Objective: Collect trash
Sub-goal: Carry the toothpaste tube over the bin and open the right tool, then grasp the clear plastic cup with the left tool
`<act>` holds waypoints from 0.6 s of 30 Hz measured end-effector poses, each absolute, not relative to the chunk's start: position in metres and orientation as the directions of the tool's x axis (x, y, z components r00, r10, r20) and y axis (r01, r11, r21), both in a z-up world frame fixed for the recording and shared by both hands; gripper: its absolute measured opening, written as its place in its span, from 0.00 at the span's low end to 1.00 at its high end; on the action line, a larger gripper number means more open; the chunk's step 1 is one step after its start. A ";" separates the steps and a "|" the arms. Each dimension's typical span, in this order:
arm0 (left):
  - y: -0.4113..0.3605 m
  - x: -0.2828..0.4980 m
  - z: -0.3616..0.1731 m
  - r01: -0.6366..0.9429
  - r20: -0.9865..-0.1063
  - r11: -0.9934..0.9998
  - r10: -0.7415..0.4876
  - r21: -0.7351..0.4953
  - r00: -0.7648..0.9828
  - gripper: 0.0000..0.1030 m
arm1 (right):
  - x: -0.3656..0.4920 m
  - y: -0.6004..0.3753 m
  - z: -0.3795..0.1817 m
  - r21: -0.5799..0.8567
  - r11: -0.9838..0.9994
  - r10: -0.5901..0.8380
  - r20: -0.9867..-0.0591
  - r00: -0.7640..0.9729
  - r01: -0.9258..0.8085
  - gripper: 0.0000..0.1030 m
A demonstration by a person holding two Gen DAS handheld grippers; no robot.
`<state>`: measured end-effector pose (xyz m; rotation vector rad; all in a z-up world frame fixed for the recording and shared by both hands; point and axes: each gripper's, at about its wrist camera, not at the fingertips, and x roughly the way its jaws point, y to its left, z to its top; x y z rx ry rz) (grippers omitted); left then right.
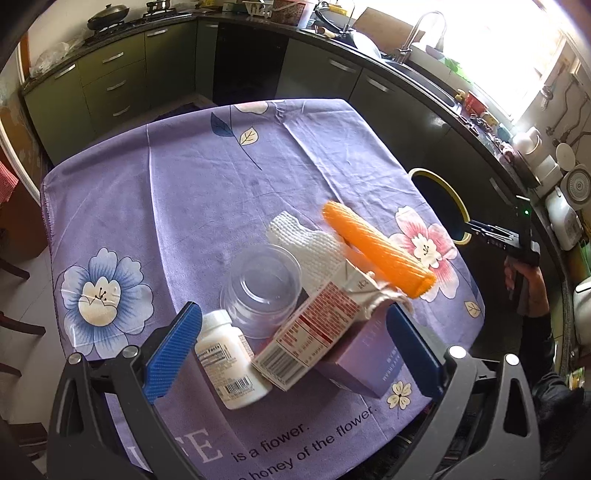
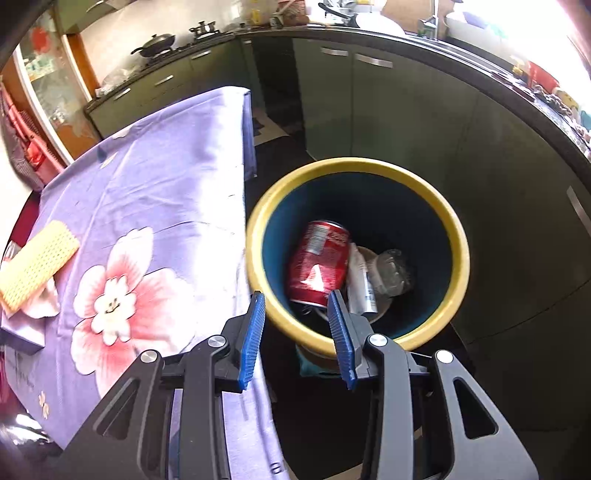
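Observation:
My left gripper is open, wide above a heap of trash on the purple flowered cloth: a white pill bottle, an upturned clear plastic cup, a red and white carton, a purple box, a white paper towel and an orange mesh roll. My right gripper is open with nothing between its fingers, above the near rim of the yellow-rimmed bin. In the bin lie a red can, a crushed clear bottle and a white piece.
The bin stands on the floor beside the table's right edge. Dark green kitchen cabinets and a cluttered counter curve behind it. A wok sits on the stove at the back. A hand holds the right gripper.

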<state>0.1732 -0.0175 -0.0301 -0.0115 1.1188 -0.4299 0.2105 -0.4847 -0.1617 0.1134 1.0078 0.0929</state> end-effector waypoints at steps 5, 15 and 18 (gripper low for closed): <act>-0.021 0.198 -0.043 0.314 -0.891 0.927 -0.308 -0.203 0.333 0.92 | 0.206 -0.468 -0.158 0.141 0.988 0.149 -0.834 0.531 -0.054 0.35; -0.030 0.208 -0.065 0.283 -0.914 0.941 -0.270 -0.184 0.304 0.92 | 0.213 -0.459 -0.169 0.150 0.986 0.165 -0.847 0.506 -0.070 0.35; -0.024 0.212 -0.070 0.261 -0.911 0.944 -0.277 -0.200 0.305 0.92 | 0.214 -0.455 -0.171 0.147 0.986 0.168 -0.849 0.501 -0.080 0.35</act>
